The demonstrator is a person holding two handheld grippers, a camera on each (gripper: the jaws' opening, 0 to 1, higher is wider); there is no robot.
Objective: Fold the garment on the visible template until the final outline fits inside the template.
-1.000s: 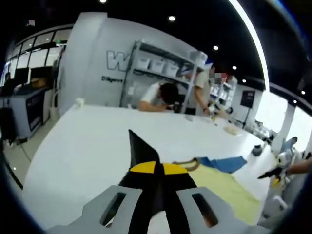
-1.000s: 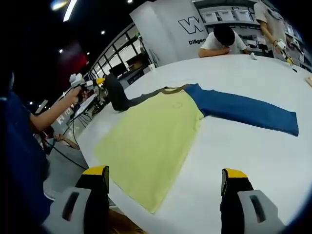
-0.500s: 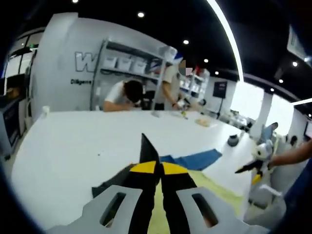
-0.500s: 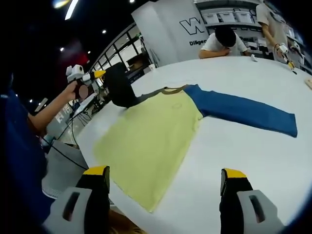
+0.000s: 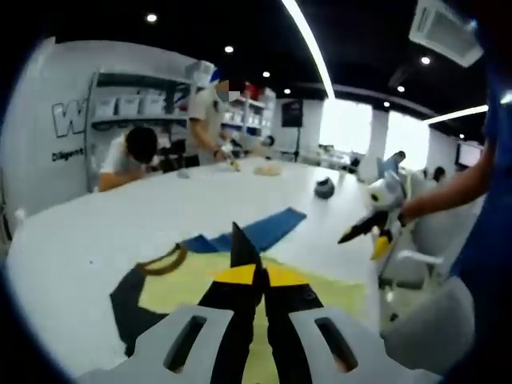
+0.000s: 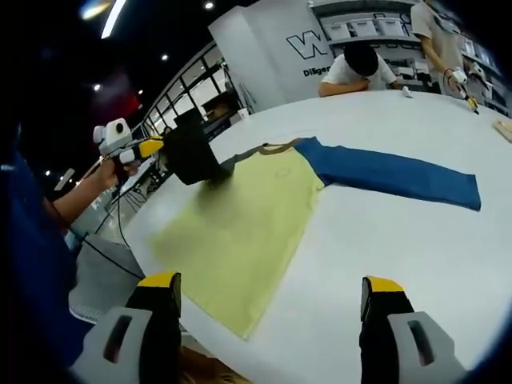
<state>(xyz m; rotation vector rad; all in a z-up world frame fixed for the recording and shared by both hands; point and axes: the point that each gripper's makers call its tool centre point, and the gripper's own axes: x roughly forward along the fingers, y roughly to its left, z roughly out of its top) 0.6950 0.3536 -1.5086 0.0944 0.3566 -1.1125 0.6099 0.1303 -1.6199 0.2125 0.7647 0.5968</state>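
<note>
At nine o'clock in the right gripper view, the left gripper (image 6: 164,148) has its jaws pinched on the dark sleeve (image 6: 192,156) and lifts it above the counter (image 6: 416,248). Toward the centre, the garment (image 6: 248,228) lies flat, yellow body near, blue sleeve (image 6: 396,176) stretching to three o'clock. At six o'clock the right gripper (image 6: 268,316) hangs with jaws spread wide, empty. No template outline can be made out. The fabric looks light and limp, so it should drape; the blue cuff seems the sensible next hold.
</note>
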